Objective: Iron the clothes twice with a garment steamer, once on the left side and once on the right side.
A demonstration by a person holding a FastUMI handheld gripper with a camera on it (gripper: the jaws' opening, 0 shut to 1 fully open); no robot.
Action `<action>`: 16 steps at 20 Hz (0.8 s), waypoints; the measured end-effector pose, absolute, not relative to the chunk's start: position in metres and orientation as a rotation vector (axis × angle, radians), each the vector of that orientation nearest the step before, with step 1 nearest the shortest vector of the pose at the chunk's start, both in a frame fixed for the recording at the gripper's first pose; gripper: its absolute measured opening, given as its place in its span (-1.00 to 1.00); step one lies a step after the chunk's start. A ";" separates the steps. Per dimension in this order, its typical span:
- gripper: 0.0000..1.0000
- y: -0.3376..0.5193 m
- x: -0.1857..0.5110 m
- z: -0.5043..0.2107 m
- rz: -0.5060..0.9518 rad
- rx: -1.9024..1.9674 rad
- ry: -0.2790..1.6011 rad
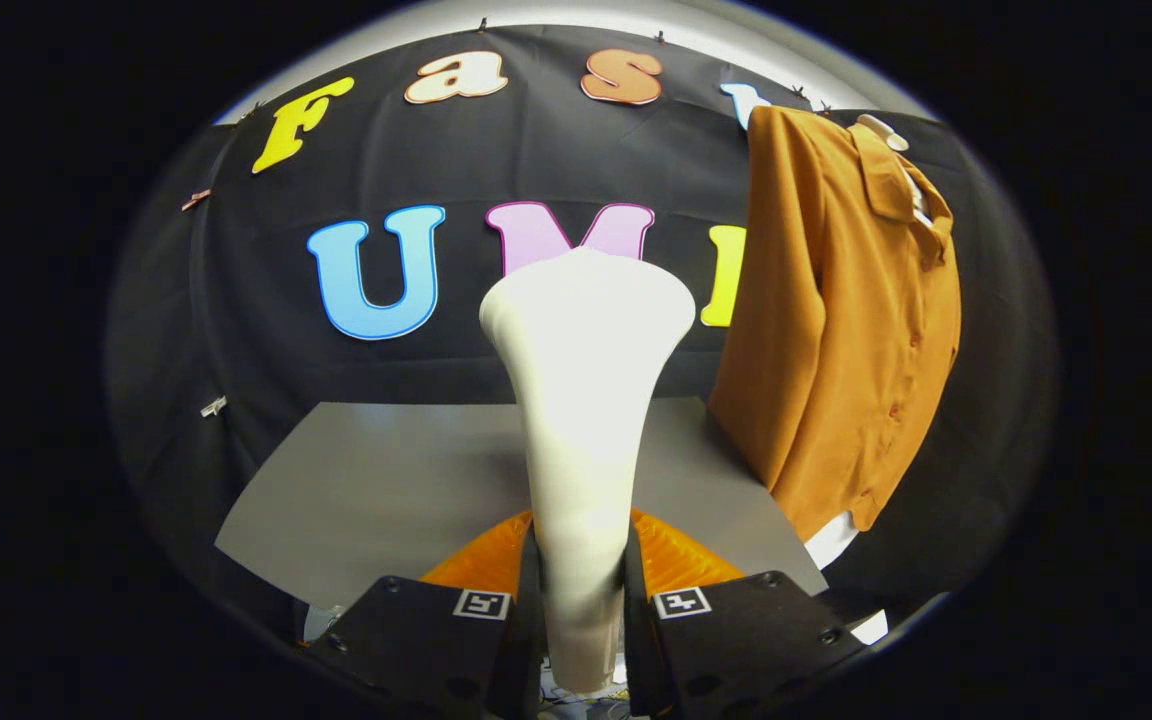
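**Hand-held gripper clamps steamer upright, shirt hanging off to the right**

Hand-held gripper (581,600) holds a cream-white garment steamer (584,400) by its narrow handle, both fingers (496,630) pressing against the handle from either side, closed down to just the handle's width. From between the fingers the steamer rises straight up and forward, its body widening into a broad, rounded head that stands well above the fingertips. An orange part (671,560) shows just behind the handle on both sides, low and close to the fingers; what it belongs to cannot be told.

Beyond the fingers lies a grey bench (376,480), its flat surface spreading out to the left and right of the steamer. Ahead and to the right of the hand-held gripper, apart from the steamer's head, a rust-orange button-up shirt (836,320) hangs on a pale hanger (884,130), its collar at the top and its row of buttons running down the front. The shirt is turned partly sideways, one sleeve hanging toward the steamer, and its hem reaches down past the bench's far right corner. A bit of white (831,540) peeks out beneath the hem. Black cloth (236,330) forms the booth's wall behind the bench and shirt.
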State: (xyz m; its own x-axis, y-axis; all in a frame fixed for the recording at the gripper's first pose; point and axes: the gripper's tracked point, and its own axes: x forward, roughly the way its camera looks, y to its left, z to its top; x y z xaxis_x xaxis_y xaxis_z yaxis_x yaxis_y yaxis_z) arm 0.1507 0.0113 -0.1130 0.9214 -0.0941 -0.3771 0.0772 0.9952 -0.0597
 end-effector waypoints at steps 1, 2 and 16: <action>-0.26 0.014 0.142 -0.107 -0.095 -0.045 0.375; -0.25 0.015 0.133 -0.101 -0.103 -0.046 0.361; -0.26 -0.009 0.024 -0.057 -0.295 -0.051 0.222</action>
State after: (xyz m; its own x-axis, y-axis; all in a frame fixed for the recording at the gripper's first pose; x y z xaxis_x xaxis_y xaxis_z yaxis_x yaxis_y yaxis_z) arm 0.0244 -0.0087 -0.0565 0.9327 -0.2936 -0.2095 0.2824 0.9557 -0.0824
